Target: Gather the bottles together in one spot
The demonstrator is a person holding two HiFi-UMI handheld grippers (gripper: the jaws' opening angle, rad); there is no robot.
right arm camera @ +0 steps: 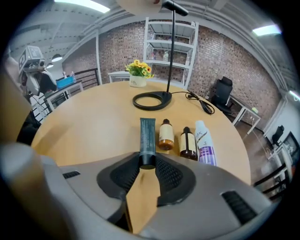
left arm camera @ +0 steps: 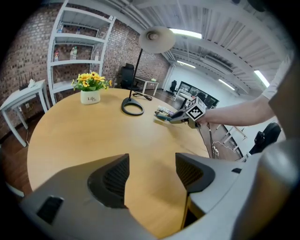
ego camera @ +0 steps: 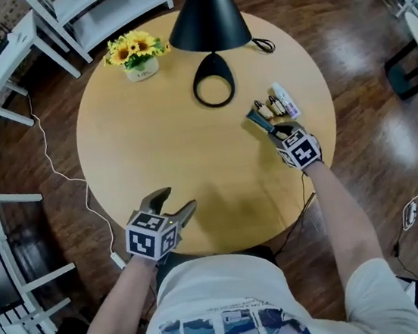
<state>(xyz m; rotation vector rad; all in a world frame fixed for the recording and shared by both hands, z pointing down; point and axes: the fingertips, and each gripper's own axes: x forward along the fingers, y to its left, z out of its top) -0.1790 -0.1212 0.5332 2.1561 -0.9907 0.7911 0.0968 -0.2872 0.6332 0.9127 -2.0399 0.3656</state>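
Left hand-held gripper (ego camera: 175,203) (left arm camera: 150,176) sits low over the near edge of the round tabletop (ego camera: 153,147). Its jaws are spread apart with only bare wood between them.

Right hand-held gripper (ego camera: 274,129) (right arm camera: 147,166) is farther out on the right side, angled down. Its jaws are clamped on the cap end of a teal tube (right arm camera: 147,136) (ego camera: 257,120). The tube lies flat on the tabletop, pointing away from the gripper.

Three bottles lie in a row just right of the tube, side by side and parallel to it:
- The amber bottle (right arm camera: 165,135) (ego camera: 262,108) is closest to the tube.
- The dark brown bottle (right arm camera: 188,143) (ego camera: 273,105) comes next.
- The white and purple bottle (right arm camera: 204,145) (ego camera: 285,100) is outermost, near the tabletop's right edge.

All four items are grouped close together; whether they touch cannot be told.

Beyond them is a black lamp base ring (ego camera: 213,82) (right arm camera: 152,100), with the lamp shade (ego camera: 207,17) overhead. A cord runs off to its right.

A pot of yellow flowers (ego camera: 138,56) (right arm camera: 138,75) stands at the far edge of the tabletop. White shelving (right arm camera: 171,40) stands against the brick wall behind.
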